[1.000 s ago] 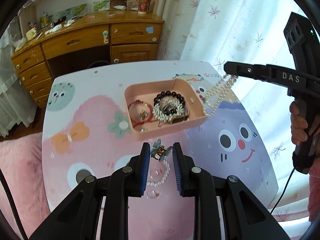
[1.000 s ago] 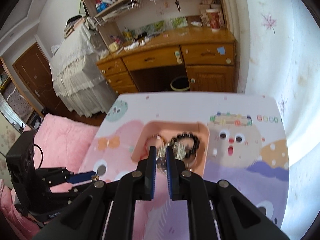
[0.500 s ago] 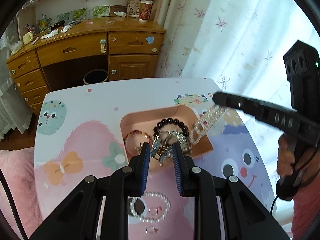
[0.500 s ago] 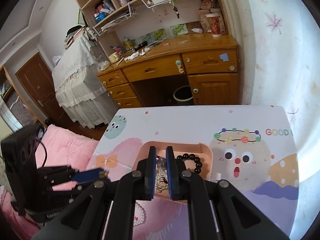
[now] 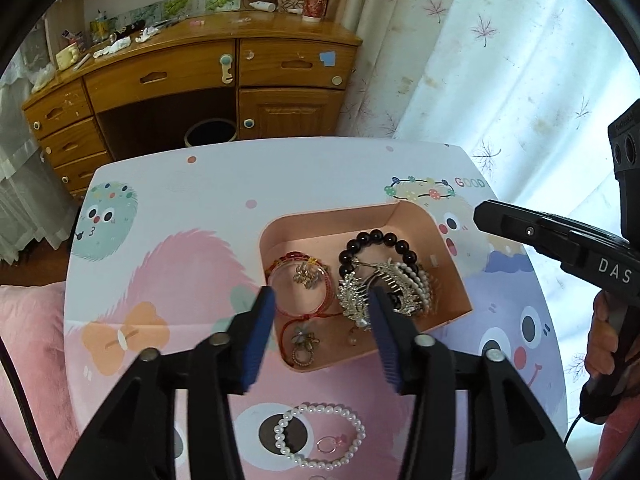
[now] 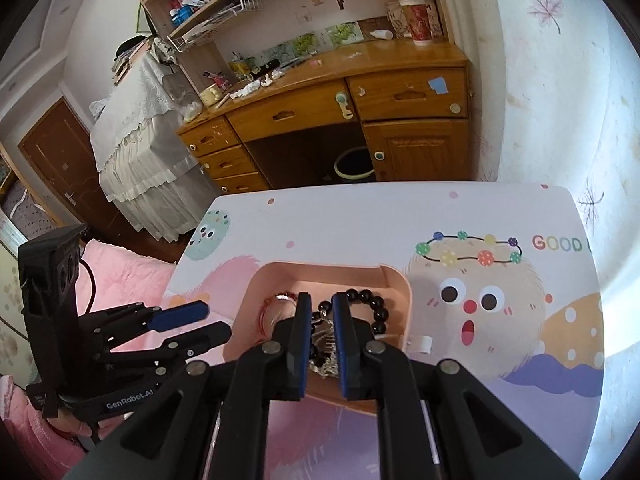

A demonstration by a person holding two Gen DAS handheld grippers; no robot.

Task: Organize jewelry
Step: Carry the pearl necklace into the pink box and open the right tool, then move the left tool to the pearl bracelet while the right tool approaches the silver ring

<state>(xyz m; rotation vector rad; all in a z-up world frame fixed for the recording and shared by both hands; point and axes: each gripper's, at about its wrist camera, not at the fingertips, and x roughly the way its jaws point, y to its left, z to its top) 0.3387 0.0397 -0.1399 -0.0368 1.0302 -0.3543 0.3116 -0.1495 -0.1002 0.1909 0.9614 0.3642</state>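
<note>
A pink tray [image 5: 448,248] sits on the cartoon-print table. It holds a black bead bracelet [image 5: 376,240], a red string bracelet [image 5: 298,276], a silver comb with a pearl strand [image 5: 384,284] and a small flower clip [image 5: 303,340]. My left gripper [image 5: 322,300] is open and empty above the tray's near edge. My right gripper [image 6: 321,312] hangs over the tray [image 6: 394,276], jaws a small gap apart with nothing between them. A pearl bracelet [image 5: 320,436] and a small ring [image 5: 330,444] lie on the table in front of the tray.
A wooden desk [image 5: 192,72] with drawers stands beyond the table, a bin [image 5: 210,134] under it. Curtains [image 5: 500,60] hang at the right. A pink bed cover [image 6: 120,276] lies to the left. The table's far part [image 5: 280,168] carries only print.
The left gripper opened and dropped the flower clip into the tray. The right gripper let the pearl strand fall into the tray and drew back, jaws slightly parted.
</note>
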